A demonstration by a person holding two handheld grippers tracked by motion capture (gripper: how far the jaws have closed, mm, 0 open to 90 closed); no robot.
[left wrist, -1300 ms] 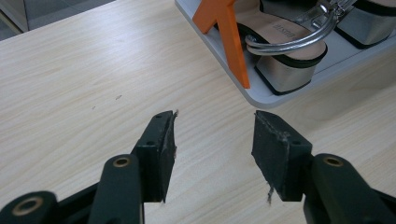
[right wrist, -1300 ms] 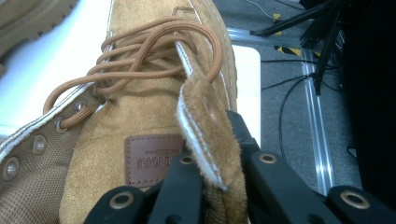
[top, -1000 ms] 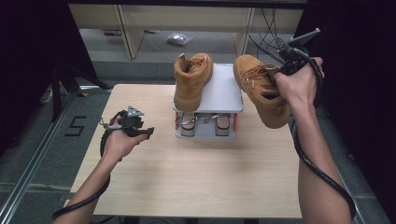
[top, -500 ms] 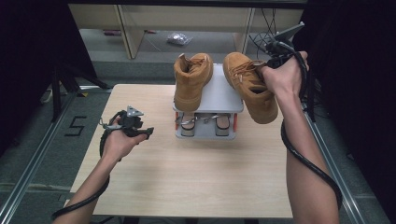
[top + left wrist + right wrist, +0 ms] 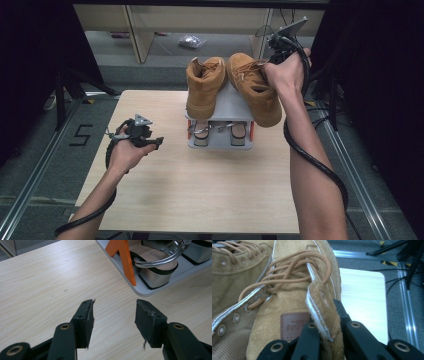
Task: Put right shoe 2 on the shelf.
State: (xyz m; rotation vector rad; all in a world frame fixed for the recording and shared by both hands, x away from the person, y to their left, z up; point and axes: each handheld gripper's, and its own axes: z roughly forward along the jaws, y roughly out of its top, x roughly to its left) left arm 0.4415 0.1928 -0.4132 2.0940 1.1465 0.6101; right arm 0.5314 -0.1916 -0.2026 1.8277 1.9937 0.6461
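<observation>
My right gripper (image 5: pixel 274 56) is raised over the back of the table, shut on the collar of a tan lace-up boot (image 5: pixel 256 90). In the right gripper view the jaws (image 5: pixel 325 322) pinch the suede collar edge of that boot (image 5: pixel 287 302). It hangs tilted over the right half of a grey shoe rack (image 5: pixel 220 145), close beside a second tan boot (image 5: pixel 204 87) that stands on the rack's top. My left gripper (image 5: pixel 152 141) rests low over the table left of the rack, open (image 5: pixel 113 312), with nothing between its pads.
The rack's lower tier holds a pair of silver-strapped sandals (image 5: pixel 217 131), one close in the left gripper view (image 5: pixel 155 261) beside an orange post (image 5: pixel 125 262). The wooden table (image 5: pixel 200 190) ends near dark floor rails at both sides. Shelving stands behind.
My right gripper has carried the boot leftward, from beyond the rack's right edge to beside the boot on top. The left gripper has stayed where it was.
</observation>
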